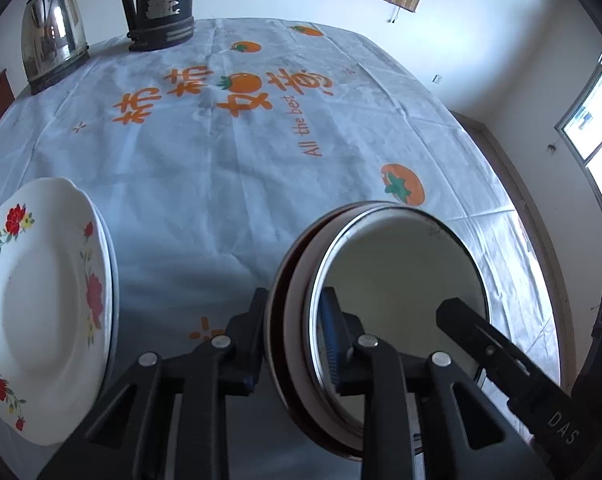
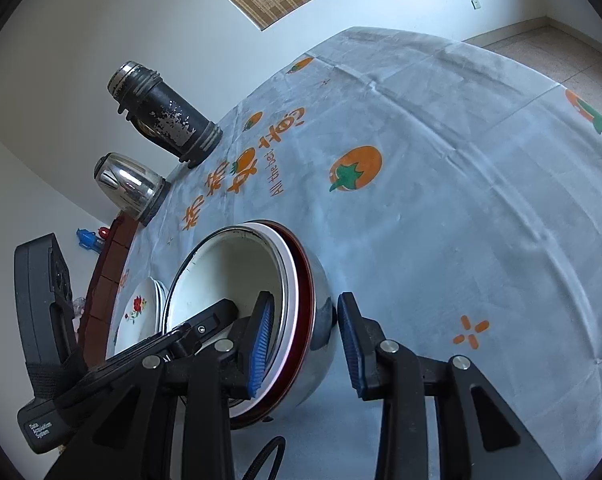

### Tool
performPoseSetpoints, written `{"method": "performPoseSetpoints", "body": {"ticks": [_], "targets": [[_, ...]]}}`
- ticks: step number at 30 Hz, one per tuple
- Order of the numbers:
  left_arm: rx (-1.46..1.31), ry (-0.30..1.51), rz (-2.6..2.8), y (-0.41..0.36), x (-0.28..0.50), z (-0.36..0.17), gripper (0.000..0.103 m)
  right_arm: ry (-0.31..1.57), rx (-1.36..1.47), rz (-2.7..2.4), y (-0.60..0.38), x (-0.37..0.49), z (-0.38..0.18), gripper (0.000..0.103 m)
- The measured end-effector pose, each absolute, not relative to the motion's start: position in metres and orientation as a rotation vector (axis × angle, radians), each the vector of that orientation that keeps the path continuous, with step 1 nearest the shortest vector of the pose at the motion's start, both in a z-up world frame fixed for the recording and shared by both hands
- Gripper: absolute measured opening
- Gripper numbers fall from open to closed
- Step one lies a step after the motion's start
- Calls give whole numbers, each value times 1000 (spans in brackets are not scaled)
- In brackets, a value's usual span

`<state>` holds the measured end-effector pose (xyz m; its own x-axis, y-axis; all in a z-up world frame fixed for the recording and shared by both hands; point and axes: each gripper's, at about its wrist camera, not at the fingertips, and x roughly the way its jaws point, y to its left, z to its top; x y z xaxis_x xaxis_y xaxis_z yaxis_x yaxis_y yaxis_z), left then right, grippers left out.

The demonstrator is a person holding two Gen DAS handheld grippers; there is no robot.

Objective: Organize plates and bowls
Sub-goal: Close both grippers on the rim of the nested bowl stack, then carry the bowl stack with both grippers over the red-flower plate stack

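Straddling nested round bowls' glossy rims: both ribbed-padded grippers.

Clothed table bears plates, bowls, kettles.

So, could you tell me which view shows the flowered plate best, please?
The left wrist view: the flowered plate lies large and unobstructed at left. In the right wrist view only a sliver shows, behind the bowls and the left gripper.

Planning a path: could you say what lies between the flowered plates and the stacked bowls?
Only tablecloth and the left gripper's outer finger, in the left wrist view.
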<state>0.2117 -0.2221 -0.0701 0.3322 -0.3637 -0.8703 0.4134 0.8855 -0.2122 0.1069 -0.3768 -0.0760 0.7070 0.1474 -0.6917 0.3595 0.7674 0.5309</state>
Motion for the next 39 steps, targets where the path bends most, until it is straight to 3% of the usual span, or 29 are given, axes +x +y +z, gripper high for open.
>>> {"method": "performPoseSetpoints", "body": {"ticks": [18, 25, 39], "targets": [[75, 1050, -492, -224, 207, -69, 26, 818, 566, -237, -357, 115, -73, 36], [111, 1025, -485, -227, 198, -65, 26, 815, 541, -260, -354, 111, -74, 31], [127, 1038, -494, -214, 149, -56, 26, 852, 560, -283, -340, 63, -64, 31]]}}
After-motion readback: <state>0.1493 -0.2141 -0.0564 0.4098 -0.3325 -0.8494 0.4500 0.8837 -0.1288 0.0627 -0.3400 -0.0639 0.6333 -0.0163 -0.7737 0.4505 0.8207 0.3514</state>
